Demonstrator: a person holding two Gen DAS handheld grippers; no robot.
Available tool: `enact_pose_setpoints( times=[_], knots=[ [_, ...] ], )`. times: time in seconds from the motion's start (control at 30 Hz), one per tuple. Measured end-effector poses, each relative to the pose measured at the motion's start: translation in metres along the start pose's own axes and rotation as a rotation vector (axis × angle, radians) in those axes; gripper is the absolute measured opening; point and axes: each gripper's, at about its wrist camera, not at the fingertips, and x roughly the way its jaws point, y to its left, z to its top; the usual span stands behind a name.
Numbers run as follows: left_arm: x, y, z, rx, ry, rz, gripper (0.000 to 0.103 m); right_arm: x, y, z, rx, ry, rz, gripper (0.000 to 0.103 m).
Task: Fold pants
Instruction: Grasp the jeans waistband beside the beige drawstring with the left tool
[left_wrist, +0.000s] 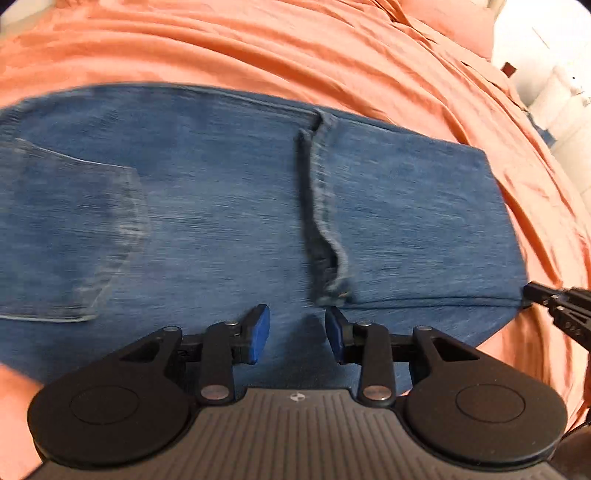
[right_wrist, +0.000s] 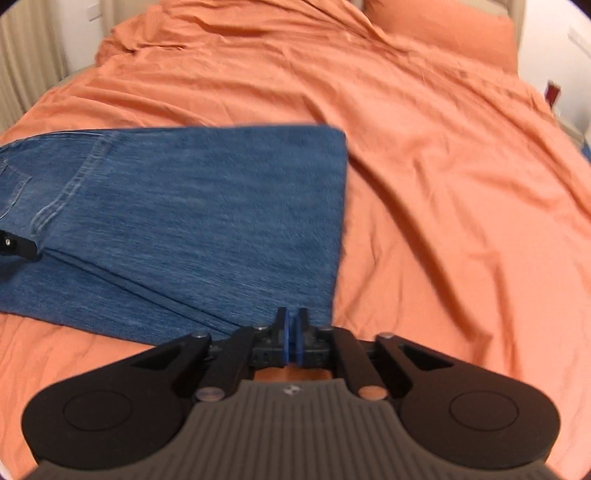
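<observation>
the pants (left_wrist: 221, 206) lie folded flat on the bed (left_wrist: 258, 48), spread for another fold. my left hand-held gripper (left_wrist: 297, 334) hovers released above the near edge. my right hand-held gripper (right_wrist: 293, 338) is clenched, empty, by the fold corner.

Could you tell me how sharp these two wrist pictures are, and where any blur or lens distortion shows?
Left wrist view: the jeans are streaked sideways by motion blur, while the left claw stays sharp. Right wrist view: milder blur, softest along the jeans' fold edge; the fisheye bows the orange sheet and darkens the corners.
</observation>
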Motion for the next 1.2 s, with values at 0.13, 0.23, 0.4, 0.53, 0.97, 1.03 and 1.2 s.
enact_pose_setpoints(
  times=[0.13,0.23,0.4,0.53,0.97,1.03,1.2],
  knots=[
    [-0.041,0.026,-0.001,-0.013,-0.044,0.037,0.049,-0.013,0.034,0.006,-0.116,-0.074,0.090,0.003],
    [-0.079,0.059,0.002,-0.053,-0.119,0.095,0.055,-0.017,0.061,0.013,-0.183,-0.125,0.156,0.003],
    [-0.129,0.132,0.006,-0.197,-0.220,0.180,0.063,-0.007,0.108,0.032,-0.242,-0.164,0.226,0.004],
    [-0.141,0.197,-0.001,-0.359,-0.304,0.206,0.073,0.007,0.137,0.047,-0.296,-0.166,0.246,0.005],
    [-0.055,0.324,-0.034,-0.855,-0.466,-0.080,0.079,0.063,0.155,0.068,-0.192,-0.120,0.293,0.005],
    [-0.050,0.326,-0.028,-0.833,-0.479,-0.067,0.078,0.070,0.158,0.067,-0.195,-0.105,0.287,0.005],
    [-0.042,0.322,-0.014,-0.822,-0.466,0.023,0.046,0.076,0.159,0.067,-0.197,-0.104,0.287,0.005]
  ],
)
